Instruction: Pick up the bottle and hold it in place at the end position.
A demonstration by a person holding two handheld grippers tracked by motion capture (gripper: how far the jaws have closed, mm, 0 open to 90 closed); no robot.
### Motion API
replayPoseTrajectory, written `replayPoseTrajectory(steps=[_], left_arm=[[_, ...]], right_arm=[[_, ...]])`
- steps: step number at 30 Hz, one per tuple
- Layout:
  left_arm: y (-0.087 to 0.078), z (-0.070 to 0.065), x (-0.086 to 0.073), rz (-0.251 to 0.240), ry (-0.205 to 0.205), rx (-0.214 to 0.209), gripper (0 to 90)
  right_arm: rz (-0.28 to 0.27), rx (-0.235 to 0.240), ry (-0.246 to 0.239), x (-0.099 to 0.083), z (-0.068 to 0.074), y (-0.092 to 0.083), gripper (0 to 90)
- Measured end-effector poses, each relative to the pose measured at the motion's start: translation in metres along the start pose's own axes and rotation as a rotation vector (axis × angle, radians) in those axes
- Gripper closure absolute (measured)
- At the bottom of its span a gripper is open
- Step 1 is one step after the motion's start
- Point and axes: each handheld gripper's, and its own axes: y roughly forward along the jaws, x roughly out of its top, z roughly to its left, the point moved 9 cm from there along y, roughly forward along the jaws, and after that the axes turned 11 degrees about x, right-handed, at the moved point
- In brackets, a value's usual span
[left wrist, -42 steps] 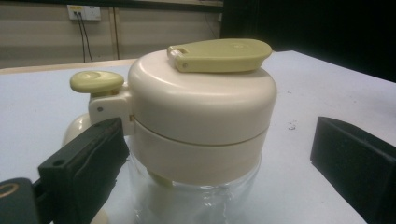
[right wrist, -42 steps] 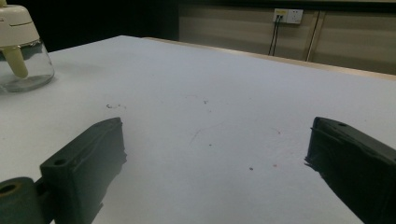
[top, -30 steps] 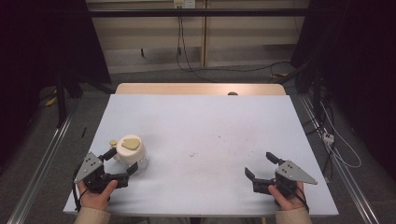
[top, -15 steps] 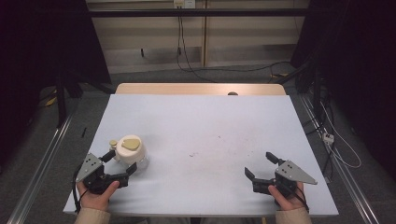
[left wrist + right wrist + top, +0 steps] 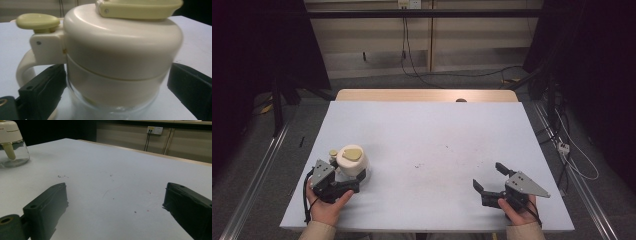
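The left gripper (image 5: 343, 181) sits at the near left edge of the surface (image 5: 427, 135), its jaws spread to either side of the jar (image 5: 352, 161). In the left gripper view the jar (image 5: 120, 62) stands upright between the two jaws, glass body below, cream lid above with a pale green tab on top and a handle (image 5: 25, 70) on one side. The left jaw looks close against the glass beside the handle; the right jaw stands a little apart from it, so the jaws are released, not yet grasping.

The right gripper (image 5: 492, 186) rests at the near right, well apart from the jar, its jaws released over bare surface; from its own view the jar (image 5: 11, 143) stands far off at the upper left.

The step in hand looks like the approach for a grasp on the jar. The next move calls for closing the left jaws evenly on the glass below the lid, clear of the handle, without tipping the jar.

Compared with a second ago, the left gripper has moved in closer round the jar; the right gripper has barely shifted.
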Motion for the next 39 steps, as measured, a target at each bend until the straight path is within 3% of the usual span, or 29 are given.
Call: replayPoseTrajectory(steps=[7,18,23,34,39], left_arm=[[0.007,0.000,0.002,-0.007,-0.001,0.040,3.8],[0.015,-0.003,0.003,-0.016,0.037,0.101,3.9],[0.021,-0.004,0.003,-0.022,0.024,0.120,3.9],[0.022,-0.004,0.007,-0.024,0.017,0.122,5.2],[0.021,-0.007,0.014,-0.046,-0.003,0.076,5.3]], right_arm=[[0.001,0.000,-0.001,0.000,0.000,0.000,4.6],[0.009,0.001,-0.005,-0.001,0.000,0.003,4.9],[0.009,0.005,-0.006,-0.001,0.001,0.002,5.0],[0.004,0.004,-0.008,0.000,0.001,0.002,5.2],[-0.001,0.003,-0.006,0.000,0.000,0.001,5.2]])
